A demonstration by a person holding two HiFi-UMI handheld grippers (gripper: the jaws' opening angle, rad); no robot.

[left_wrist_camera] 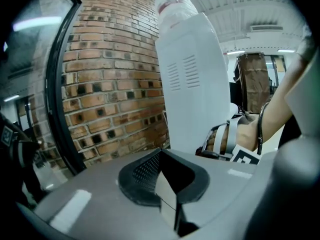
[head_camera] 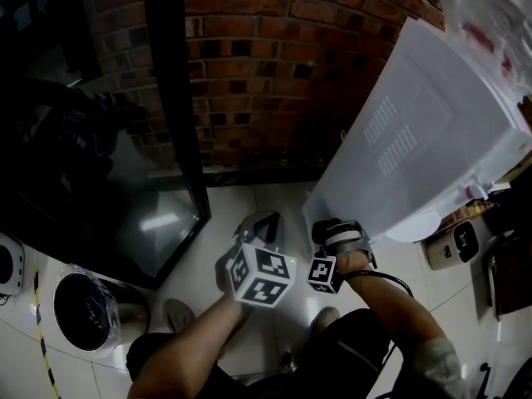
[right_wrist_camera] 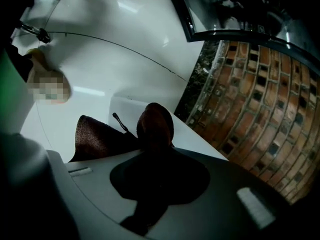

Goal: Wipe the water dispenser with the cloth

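The white water dispenser (head_camera: 416, 140) stands against the brick wall, with a clear bottle (left_wrist_camera: 172, 6) on top. My right gripper (head_camera: 335, 235) is low at the dispenser's side panel (right_wrist_camera: 100, 59) and shut on a dark brown cloth (right_wrist_camera: 100, 136). The cloth bunches out past the jaws and lies against the white panel. My left gripper (head_camera: 262, 231) hangs just left of the right one, a little away from the dispenser (left_wrist_camera: 192, 84). Its jaws are together with nothing between them. The right gripper's strapped hand (left_wrist_camera: 225, 139) shows at the dispenser's foot.
A brick wall (head_camera: 274, 56) runs behind the dispenser. A black-framed glass panel (head_camera: 179, 98) stands at the left. A round bin with a liner (head_camera: 83, 310) sits on the tiled floor at lower left. The person's shoes (head_camera: 179, 314) are below the grippers.
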